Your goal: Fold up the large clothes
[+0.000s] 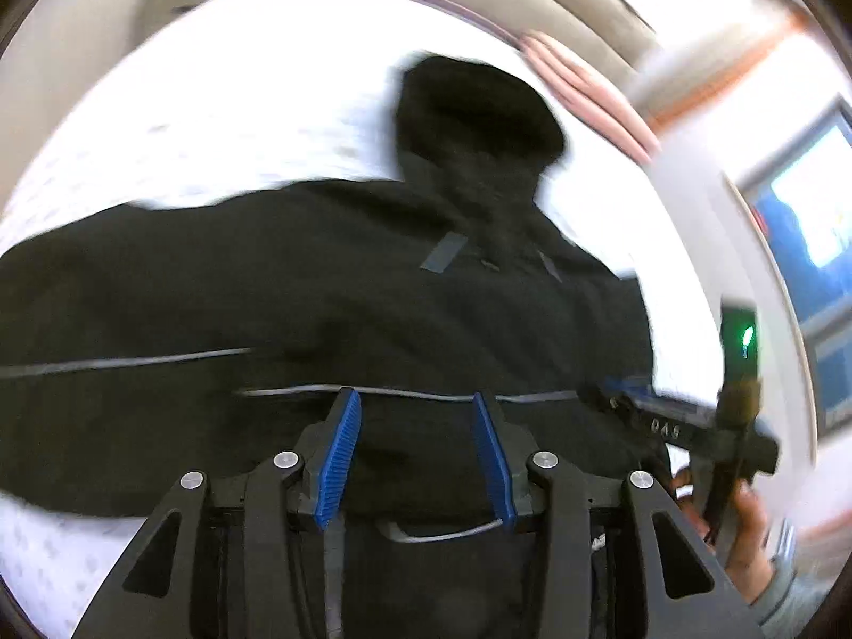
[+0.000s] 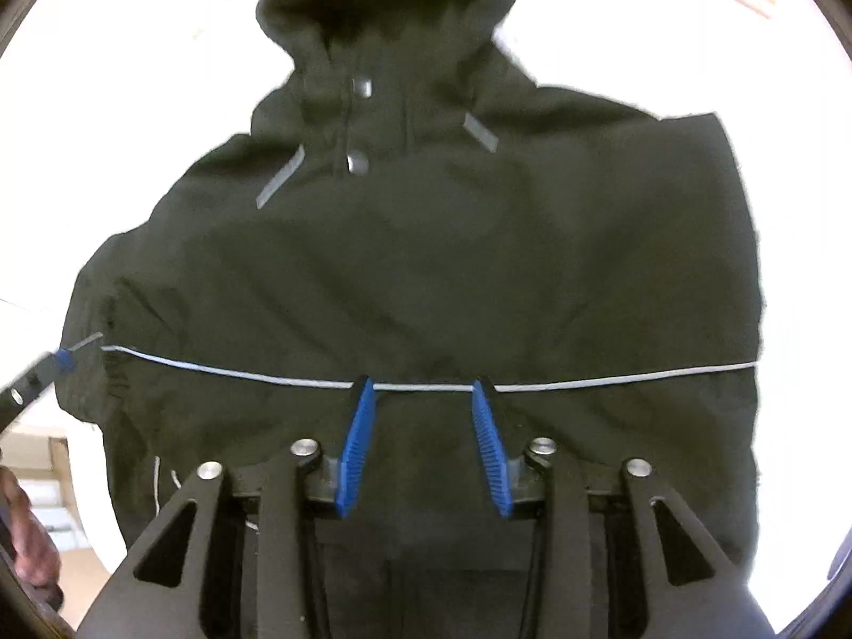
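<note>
A black hooded jacket [image 2: 426, 266] lies spread on the white bed [image 1: 223, 106], both the left gripper [image 1: 415, 404] and right gripper [image 2: 423, 386] above it with jaws spread, pinching nothing.

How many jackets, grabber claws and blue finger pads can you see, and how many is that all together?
Black hooded jacket: 1
Grippers: 2, left gripper and right gripper
Blue finger pads: 4, two on each gripper
Total: 7

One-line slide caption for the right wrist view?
Open right hand-held gripper above a black hooded jacket spread flat on a white bed.
</note>
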Motion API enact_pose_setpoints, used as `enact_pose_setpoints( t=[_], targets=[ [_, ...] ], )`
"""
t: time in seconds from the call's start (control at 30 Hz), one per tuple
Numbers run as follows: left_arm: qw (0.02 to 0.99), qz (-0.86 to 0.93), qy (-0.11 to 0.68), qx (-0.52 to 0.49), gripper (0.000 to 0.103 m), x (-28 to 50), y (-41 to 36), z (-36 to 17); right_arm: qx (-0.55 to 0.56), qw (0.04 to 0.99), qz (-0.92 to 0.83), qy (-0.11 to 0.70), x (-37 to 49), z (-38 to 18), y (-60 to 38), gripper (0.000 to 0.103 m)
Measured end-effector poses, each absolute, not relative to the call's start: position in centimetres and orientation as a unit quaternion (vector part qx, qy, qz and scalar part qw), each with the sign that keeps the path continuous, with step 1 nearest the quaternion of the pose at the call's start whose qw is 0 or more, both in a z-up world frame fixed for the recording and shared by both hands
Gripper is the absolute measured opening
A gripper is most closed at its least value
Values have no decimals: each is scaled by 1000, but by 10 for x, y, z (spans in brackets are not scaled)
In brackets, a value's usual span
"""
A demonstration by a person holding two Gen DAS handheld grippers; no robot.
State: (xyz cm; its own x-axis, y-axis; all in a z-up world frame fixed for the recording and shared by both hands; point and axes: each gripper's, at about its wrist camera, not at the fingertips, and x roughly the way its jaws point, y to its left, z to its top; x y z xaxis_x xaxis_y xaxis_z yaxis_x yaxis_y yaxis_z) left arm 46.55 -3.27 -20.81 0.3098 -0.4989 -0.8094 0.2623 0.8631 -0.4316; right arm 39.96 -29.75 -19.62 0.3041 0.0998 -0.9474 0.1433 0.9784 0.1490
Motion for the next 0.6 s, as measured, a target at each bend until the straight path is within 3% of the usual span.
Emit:
enact_pose_setpoints(
  t=[0.23,0.43,0.53,0.6],
  targets=[
    [770,-189,606,-70,42,498,-90,-299,58,749,-34,659,401,-256,-294,49],
    [777,-191,586,-127,44,494,-67,-275,56,754,-33,654,400,-254,-295,50],
    [793,-154,560,-183,46,478,-15,-249,56,751,-27,657,405,-257,-300,50],
    [803,-100,546,-215,54,459,46,-235,48,751,-24,658,413,-260,-303,51]
  ],
)
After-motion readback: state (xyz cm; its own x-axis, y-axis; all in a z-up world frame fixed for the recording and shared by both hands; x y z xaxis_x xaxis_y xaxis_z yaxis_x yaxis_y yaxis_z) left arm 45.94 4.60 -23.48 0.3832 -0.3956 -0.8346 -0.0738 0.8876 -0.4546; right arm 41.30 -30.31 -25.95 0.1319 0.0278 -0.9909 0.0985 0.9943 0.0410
